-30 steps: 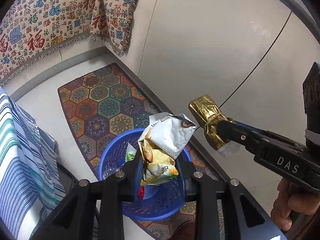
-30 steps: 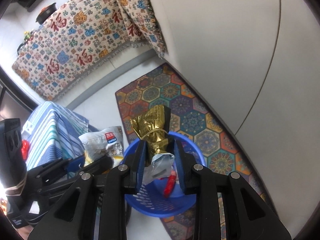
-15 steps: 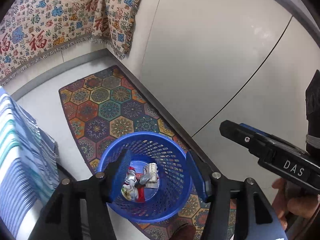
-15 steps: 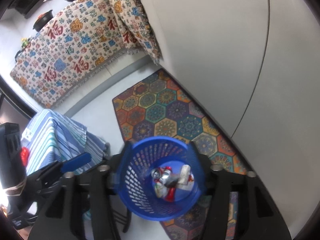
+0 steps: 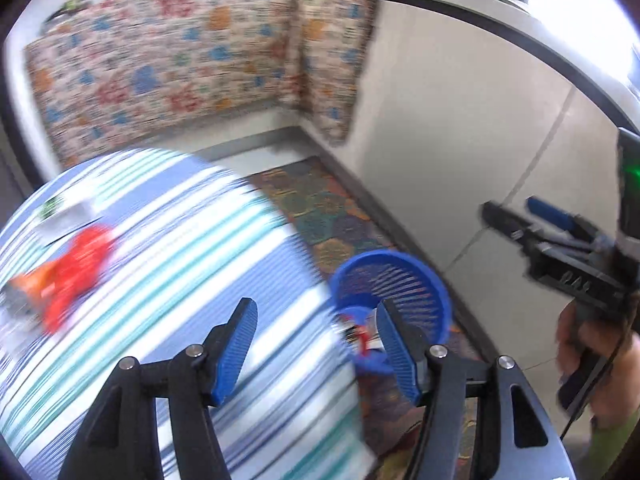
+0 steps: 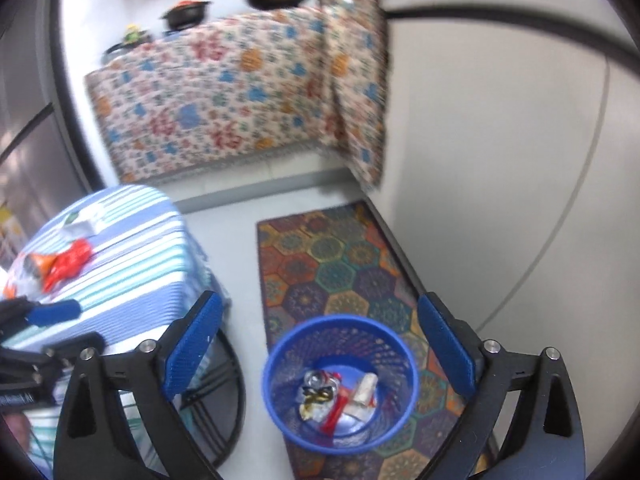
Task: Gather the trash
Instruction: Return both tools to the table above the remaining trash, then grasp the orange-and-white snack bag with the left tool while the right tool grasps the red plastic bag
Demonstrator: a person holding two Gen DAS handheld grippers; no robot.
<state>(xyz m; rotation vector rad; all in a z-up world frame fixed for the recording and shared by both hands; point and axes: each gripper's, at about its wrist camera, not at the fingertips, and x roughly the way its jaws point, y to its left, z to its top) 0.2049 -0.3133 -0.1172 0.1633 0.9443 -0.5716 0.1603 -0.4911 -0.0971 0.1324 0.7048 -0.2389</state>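
Note:
A blue mesh basket (image 6: 280, 364) stands on the floor rug and holds several wrappers (image 6: 340, 394); it also shows in the left wrist view (image 5: 424, 280). My right gripper (image 6: 318, 344) is open and empty above the basket. My left gripper (image 5: 316, 344) is open and empty over the edge of the striped table (image 5: 160, 240). Red and orange trash (image 5: 76, 268) lies on the table at the far left, blurred; it also shows in the right wrist view (image 6: 66, 262). White packets (image 6: 80, 224) lie behind it.
A patterned hexagon rug (image 6: 340, 264) lies under the basket beside a white cabinet wall (image 6: 500, 160). A patterned cloth (image 6: 240, 100) hangs over a counter with pans at the back. The table's dark round base (image 6: 224, 400) stands left of the basket.
Both grippers have let go of their wrappers, which now lie in the basket. Both have lifted; the left one has swung left over the striped table.

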